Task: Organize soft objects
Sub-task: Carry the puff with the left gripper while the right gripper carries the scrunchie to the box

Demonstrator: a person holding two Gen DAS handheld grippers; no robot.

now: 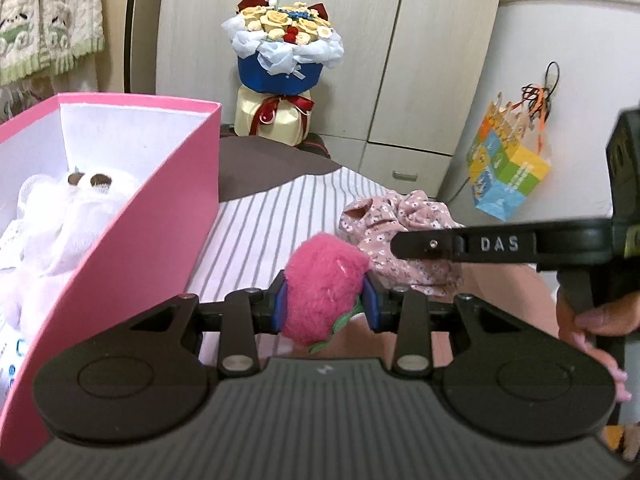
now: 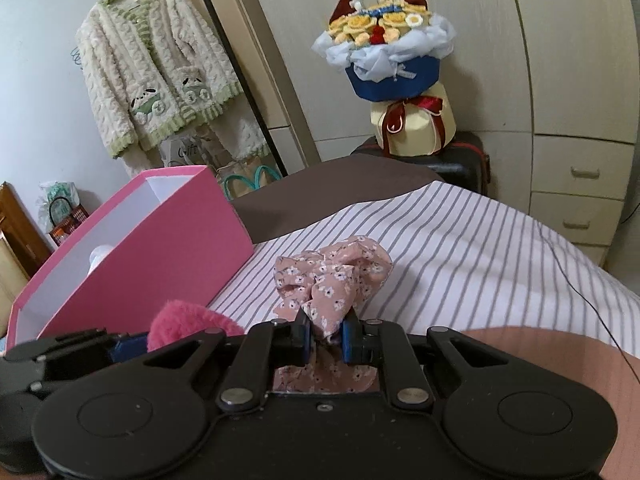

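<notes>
The left gripper (image 1: 326,306) clamps a pink plush toy (image 1: 324,284), its long axis running near to far. The right gripper (image 2: 326,338) pinches bunched floral cloth (image 2: 332,280). Both sit over a striped bedsheet (image 2: 460,248); a pink box (image 1: 132,248) stands left, a wardrobe (image 1: 360,40) far.

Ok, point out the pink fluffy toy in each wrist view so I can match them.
Left wrist: the pink fluffy toy sits low centre, clamped between the left gripper pads.
Right wrist: the toy shows only as a tuft at lower left, beside the floral cloth.
Shared landmark: the pink box, left of the toy in both.
</notes>
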